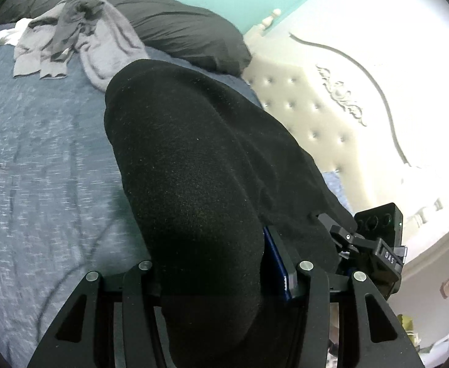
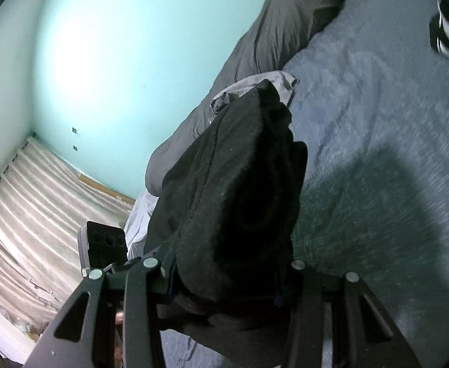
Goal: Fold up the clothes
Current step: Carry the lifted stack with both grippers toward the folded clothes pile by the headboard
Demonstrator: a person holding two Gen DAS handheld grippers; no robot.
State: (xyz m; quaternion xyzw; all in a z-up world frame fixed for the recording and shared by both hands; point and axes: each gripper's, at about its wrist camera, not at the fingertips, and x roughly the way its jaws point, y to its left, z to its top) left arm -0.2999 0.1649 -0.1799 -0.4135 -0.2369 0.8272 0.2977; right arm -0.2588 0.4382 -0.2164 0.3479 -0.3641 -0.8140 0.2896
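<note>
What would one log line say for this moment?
left gripper: shut on black garment | right gripper: shut on black garment | garment: lifted over bed

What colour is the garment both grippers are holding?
Plain black. The garment shows best in the left wrist view, clamped in the left gripper.

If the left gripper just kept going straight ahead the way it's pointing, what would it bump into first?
The left gripper is already clamped on the black garment, which fills its path. Beyond that, probably the grey clothes pile on the bed, then the dark pillow, though depth is hard to judge.
</note>
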